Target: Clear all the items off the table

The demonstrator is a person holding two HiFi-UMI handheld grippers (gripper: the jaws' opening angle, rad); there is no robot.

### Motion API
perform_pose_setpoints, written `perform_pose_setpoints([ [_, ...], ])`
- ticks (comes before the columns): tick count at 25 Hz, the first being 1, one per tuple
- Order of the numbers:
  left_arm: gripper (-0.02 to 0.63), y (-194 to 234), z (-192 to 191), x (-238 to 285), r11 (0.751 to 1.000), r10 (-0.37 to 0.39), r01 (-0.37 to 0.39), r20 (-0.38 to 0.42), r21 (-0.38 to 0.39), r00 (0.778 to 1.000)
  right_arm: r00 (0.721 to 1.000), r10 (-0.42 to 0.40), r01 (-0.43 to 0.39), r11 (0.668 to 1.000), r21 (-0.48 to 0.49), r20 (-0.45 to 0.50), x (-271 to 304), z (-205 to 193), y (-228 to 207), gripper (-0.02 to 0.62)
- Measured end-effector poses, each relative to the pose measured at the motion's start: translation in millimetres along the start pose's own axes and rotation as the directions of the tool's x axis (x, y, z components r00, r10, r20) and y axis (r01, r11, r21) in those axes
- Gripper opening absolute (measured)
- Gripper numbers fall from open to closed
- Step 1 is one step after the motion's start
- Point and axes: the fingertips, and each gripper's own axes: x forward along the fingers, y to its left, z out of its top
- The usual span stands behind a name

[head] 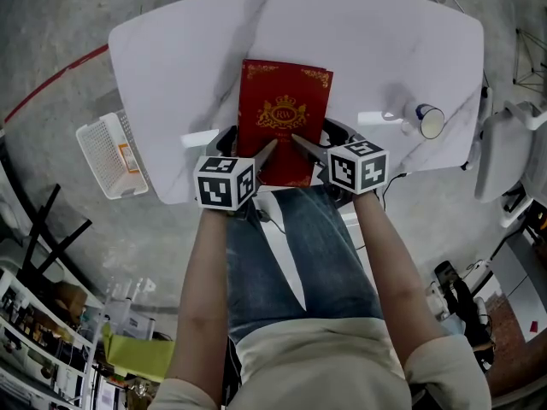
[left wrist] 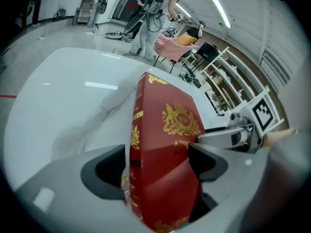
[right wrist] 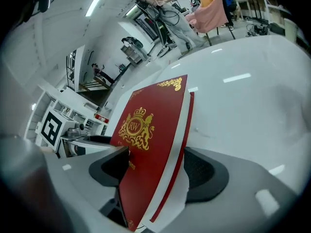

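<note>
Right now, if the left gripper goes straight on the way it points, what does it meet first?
The red box: its near end already stands between the left gripper's open fingers, so it would likely slide deeper in. Beyond it, probably the table.

Red box (head: 284, 101) flat on white table (head: 171, 49) — left hand-held gripper (head: 252, 145), right hand-held gripper (head: 320, 138) at near end.
</note>
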Motion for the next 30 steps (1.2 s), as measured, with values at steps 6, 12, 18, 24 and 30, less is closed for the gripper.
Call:
perform_pose_setpoints([
  [6,0.413,2,-1,3,0.998,-0.048,0.048,-0.006,-0.036,0.999,0.999,0.044,-0.044,0.999,0.006,-0.017,4,0,2,0.357],
  [12,0.394,-3,-4,5,0.997,-0.074,0.074,-0.039,0.002,0.997,0.999,0.049,-0.049,0.999,0.007,-0.018,5,-1,2,0.359],
  [18,0.4,-4,-5,6,0.997,-0.074,0.075,-0.05,0.012,0.996,1.0,0.023,-0.023,1.0,0.008,0.003,4,0,5,0.328],
  [24,0.397,-7,-5,2,0.997,-0.068,0.068,-0.033,0.026,0.997,1.0,0.014,-0.014,1.0,-0.002,0.009,0,0,8,0.327],
  [30,0.395,-8,2,-9,0.998,-0.06,0.06,0.001,0.03,0.998,0.999,0.019,-0.019,0.999,-0.029,0.025,-5,9,17,0.327],
])
